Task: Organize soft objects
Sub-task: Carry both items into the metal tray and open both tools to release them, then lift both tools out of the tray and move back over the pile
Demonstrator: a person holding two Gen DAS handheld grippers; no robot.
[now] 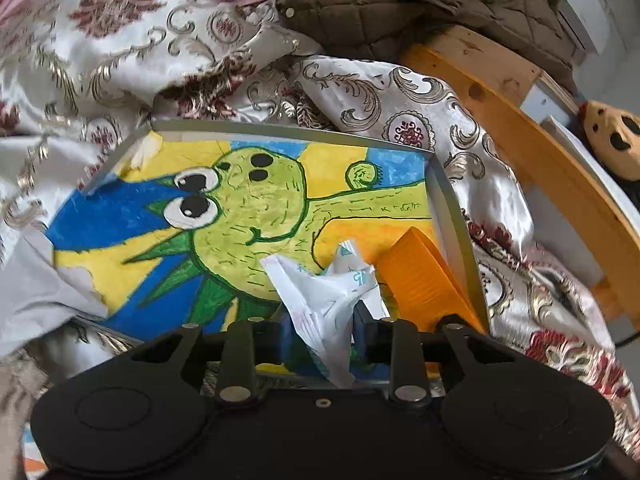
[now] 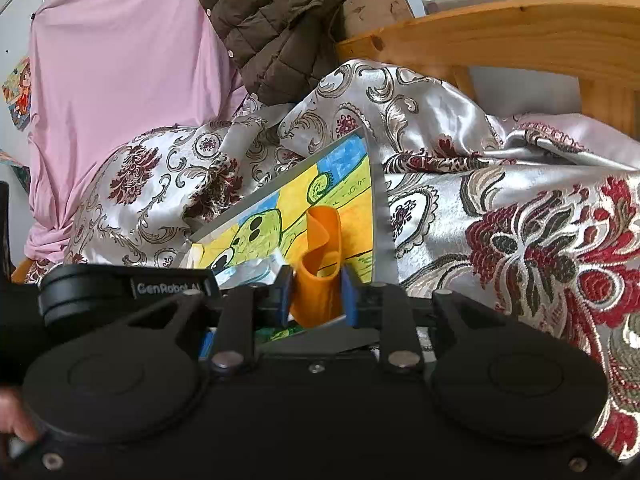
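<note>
Left claw (image 1: 320, 332) loosened around crumpled white printed wrapper (image 1: 320, 300); right claw (image 2: 316, 292) slack beside curled orange rubbery sheet (image 2: 320, 264), 3 o'clock of wrapper, over framed cartoon painting (image 1: 248, 200).

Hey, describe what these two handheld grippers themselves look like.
Both are matte black. The left gripper and right gripper each have two round disc housings, slim linkage bars with silver rivets, and blue pads lining the jaws. In the right wrist view, the left gripper's side carries a white "GenRobot.AI" label.
</note>
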